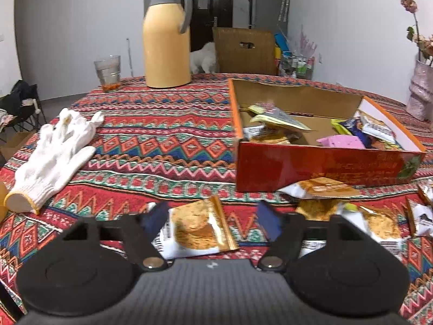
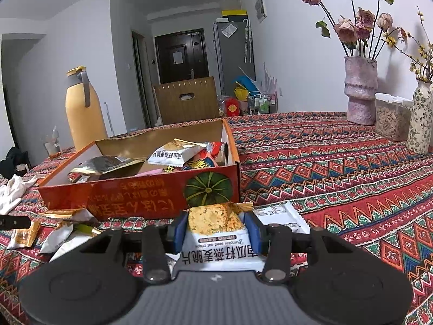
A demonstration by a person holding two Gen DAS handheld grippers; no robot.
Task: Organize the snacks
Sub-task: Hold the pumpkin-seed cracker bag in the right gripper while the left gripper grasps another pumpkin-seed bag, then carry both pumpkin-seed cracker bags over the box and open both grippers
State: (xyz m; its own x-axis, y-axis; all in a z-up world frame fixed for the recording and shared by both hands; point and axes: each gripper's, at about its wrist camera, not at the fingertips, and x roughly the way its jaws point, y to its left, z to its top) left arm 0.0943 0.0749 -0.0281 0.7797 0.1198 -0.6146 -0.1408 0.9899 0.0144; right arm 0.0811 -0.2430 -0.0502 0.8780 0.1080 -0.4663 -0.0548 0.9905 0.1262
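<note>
An open red cardboard box (image 1: 319, 166) with several snack packets inside sits on the patterned tablecloth; it also shows in the right wrist view (image 2: 121, 195). My left gripper (image 1: 212, 218) is open, its fingers on either side of a white and gold snack packet (image 1: 194, 230) that lies on the cloth. More packets (image 1: 322, 188) lie in front of the box to its right. My right gripper (image 2: 216, 230) is shut on an oat crisp packet (image 2: 216, 233), just in front of the box's right corner. Another packet (image 2: 281, 214) lies beside it.
A yellow thermos jug (image 1: 166, 38) and a glass (image 1: 107, 70) stand at the back of the table. White gloves (image 1: 54, 157) lie at the left. Vases with dried flowers (image 2: 360, 92) and a jar (image 2: 392, 119) stand at the far right. Loose packets (image 2: 54, 233) lie left of the right gripper.
</note>
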